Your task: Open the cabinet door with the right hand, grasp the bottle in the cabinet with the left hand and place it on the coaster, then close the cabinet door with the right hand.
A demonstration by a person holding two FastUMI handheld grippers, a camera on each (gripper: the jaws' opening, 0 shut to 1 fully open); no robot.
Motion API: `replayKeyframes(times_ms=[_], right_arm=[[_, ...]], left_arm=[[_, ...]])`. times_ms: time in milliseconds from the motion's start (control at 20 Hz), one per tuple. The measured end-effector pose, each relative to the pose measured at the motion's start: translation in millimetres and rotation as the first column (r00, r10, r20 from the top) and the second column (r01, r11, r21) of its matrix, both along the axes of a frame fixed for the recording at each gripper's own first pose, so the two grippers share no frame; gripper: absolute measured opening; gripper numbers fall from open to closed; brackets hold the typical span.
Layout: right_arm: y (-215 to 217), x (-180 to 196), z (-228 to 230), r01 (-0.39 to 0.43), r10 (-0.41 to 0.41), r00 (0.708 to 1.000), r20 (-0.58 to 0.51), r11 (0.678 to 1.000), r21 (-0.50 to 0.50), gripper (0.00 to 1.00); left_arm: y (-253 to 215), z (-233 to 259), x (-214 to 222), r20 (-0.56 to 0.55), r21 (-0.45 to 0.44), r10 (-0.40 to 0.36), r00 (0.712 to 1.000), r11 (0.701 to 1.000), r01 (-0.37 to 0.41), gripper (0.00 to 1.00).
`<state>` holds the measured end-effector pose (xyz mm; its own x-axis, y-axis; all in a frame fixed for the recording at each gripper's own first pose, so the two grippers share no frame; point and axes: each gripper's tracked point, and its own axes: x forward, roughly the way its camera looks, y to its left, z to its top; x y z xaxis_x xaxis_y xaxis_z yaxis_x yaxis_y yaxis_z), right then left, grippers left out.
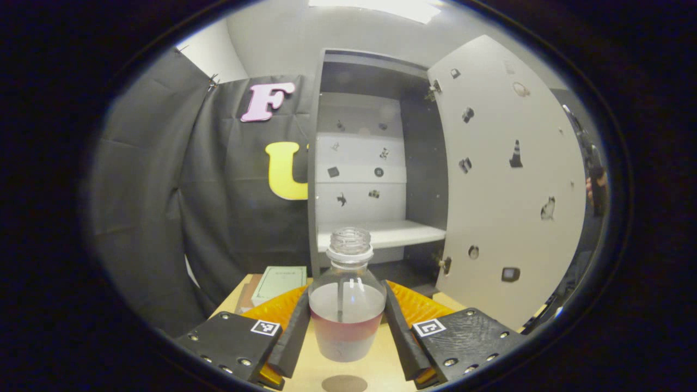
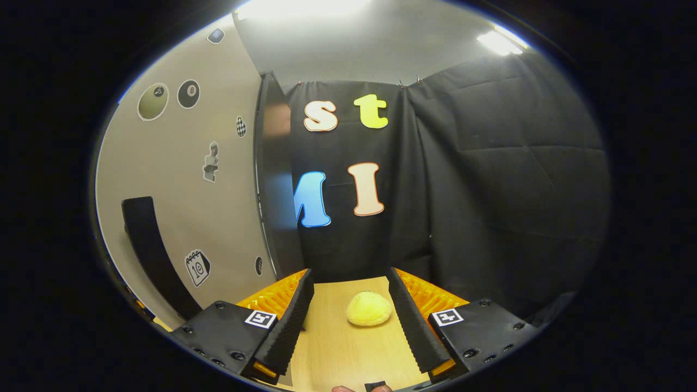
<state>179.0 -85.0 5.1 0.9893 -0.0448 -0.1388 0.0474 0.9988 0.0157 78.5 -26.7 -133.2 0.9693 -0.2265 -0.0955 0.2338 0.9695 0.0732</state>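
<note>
Clear bottle (image 1: 347,305) sits clamped between the left gripper (image 1: 347,326) fingers.

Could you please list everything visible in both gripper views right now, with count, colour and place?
bottle: one, clear, uncapped, reddish liquid, between the left gripper's fingers.
coaster: one, dark round disc, on the table below the bottle.
cabinet: one, grey, behind the table, white shelf inside.
cabinet door: one, white with stickers, swung open to the right.
booklet: one, pale green, on the table left of the cabinet.
yellow lump: one, on the table ahead of the right gripper.
table: one, light wood.
left gripper: closed on the bottle.
right gripper: open, empty.
</note>
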Motion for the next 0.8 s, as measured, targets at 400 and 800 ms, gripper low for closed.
replayKeyframes(times_ms=[400, 800], right_arm=[[17.2, -21.0, -11.7, -0.003, 0.003, 1.0, 0.005, 0.997, 0.079, 0.88], [11.7, -28.5, -18.8, 0.083, -0.084, 0.995, 0.05, 0.996, 0.02, 0.88]], left_arm=[[11.9, -110.5, -25.3, -0.017, -0.015, 0.085, 0.996, 0.996, -0.085, 0.73], [5.4, -183.5, -8.8, -0.067, 0.005, 0.074, 0.995, 0.997, -0.074, 0.73]])
